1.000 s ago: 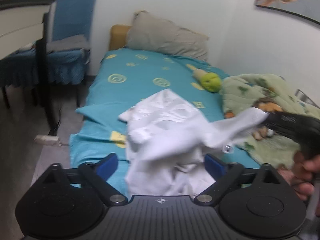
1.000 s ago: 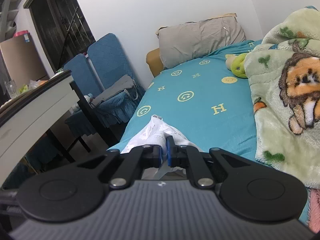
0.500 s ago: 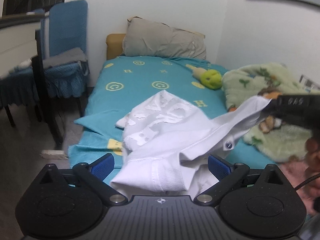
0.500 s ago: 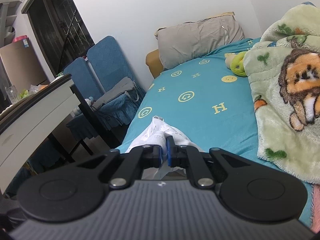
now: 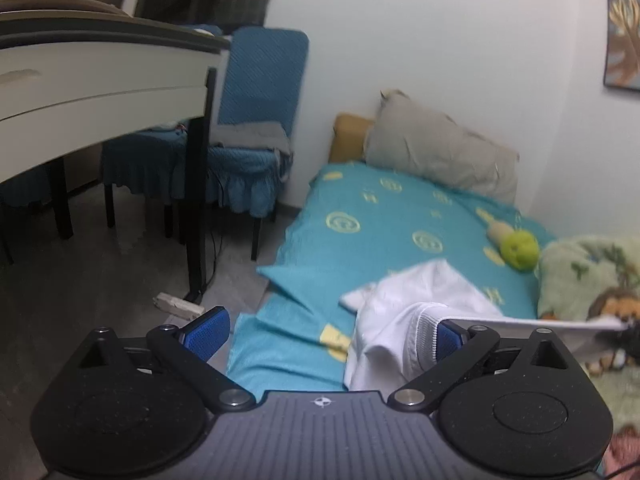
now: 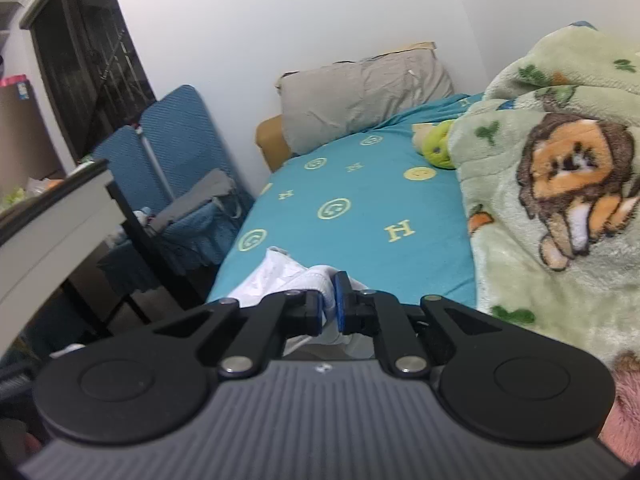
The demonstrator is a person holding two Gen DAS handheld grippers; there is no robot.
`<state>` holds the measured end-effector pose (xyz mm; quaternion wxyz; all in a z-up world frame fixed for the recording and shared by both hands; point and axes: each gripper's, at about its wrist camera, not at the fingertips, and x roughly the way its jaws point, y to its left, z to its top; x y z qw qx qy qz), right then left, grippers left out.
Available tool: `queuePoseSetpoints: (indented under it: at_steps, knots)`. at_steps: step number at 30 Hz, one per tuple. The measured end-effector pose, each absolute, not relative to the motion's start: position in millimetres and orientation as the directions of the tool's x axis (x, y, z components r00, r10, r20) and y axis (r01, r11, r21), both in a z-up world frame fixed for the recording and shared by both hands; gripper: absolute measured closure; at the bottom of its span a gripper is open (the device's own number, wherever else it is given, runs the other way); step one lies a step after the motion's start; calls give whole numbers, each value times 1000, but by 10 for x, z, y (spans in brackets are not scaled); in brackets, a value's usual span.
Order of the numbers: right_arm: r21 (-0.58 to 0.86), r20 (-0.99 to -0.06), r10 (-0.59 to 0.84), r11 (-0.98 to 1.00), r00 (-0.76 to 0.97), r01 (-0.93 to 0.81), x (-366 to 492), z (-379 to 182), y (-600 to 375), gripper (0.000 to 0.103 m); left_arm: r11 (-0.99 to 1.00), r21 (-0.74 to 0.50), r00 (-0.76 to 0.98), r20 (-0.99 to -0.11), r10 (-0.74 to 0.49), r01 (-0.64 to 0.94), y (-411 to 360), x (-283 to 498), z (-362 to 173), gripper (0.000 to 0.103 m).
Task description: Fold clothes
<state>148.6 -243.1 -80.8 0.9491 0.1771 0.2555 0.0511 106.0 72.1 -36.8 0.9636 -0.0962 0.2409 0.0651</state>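
White garment on bed, one edge clamped by right gripper.

Right gripper [image 6: 327, 307]: jaws closed on a fold of soft white garment [image 6: 280, 276], blue pads pressed to the cloth from both sides. Left gripper [image 5: 326, 330]: jaws spread wide, nothing clamped; right blue pad just beside the ribbed knit edge of the garment [image 5: 424, 320], contact not discernible. Garment crumpled near foot of bed [image 5: 380, 216], one strip pulled taut toward the right gripper [image 5: 630, 330]. Bedsheet teal, woven, printed with yellow smiley and H motifs. Grey wrinkled pillow [image 5: 440, 152] at the headboard. Fleecy pale-green blanket [image 6: 560, 160] with lion print along the wall side. Round green plush toy [image 5: 519, 250] beside the blanket. Blue quilted chair [image 5: 256, 128] and white-edged desk [image 5: 100, 92] beside the bed.
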Motion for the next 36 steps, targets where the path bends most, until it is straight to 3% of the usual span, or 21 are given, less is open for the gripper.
queuePoseSetpoints:
  at_steps: [2,4,7,11,18,21,23,27,28,30,32,34,36]
  knots:
    - [339,-486,159,941,859,18,1500,-839,-2420,65,970,-150,886,-452,107,-194,734,1032,-324,2]
    - [312,-508,131,949,851,40,1519,-876,-2407,53,967,-152,892,-435,121,-205,745,1014,-289,2]
    - [284,-514,111,958,851,47,1519,-912,-2378,58,968,-169,887,-452,92,-186,741,1039,-293,3]
    - [288,-421,141,957,896,-15,1418,-775,-2344,89,975,-169,863,-503,43,-147,702,1073,-374,3]
    - [330,-303,205,939,931,-99,1271,-604,-2317,92,987,-147,805,-592,-32,-69,554,1193,-557,3]
    - [337,-275,209,935,939,-109,1236,-570,-2310,92,990,-89,767,-641,30,-112,536,1280,-672,4]
    - [330,-266,197,938,944,-103,1223,-555,-2309,92,978,-71,753,-651,103,-195,642,1296,-701,5]
    - [280,-330,136,959,934,-40,1286,-616,-2277,90,945,-169,794,-593,130,-281,896,1210,-583,4]
    - [264,-362,118,964,925,-20,1328,-661,-2271,88,945,-160,808,-571,148,-287,900,1183,-530,4]
    - [225,-440,80,974,894,23,1420,-768,-2255,69,948,-117,832,-518,197,-297,844,1132,-431,4]
    - [184,-520,35,980,853,72,1516,-887,-2261,38,949,-86,857,-460,232,-303,784,1081,-341,4]
    - [165,-575,10,981,818,104,1572,-994,-2297,25,951,-82,878,-415,240,-299,744,1047,-273,4]
    - [165,-588,-3,979,809,123,1573,-1024,-2328,25,954,-74,893,-379,243,-291,685,1031,-211,4]
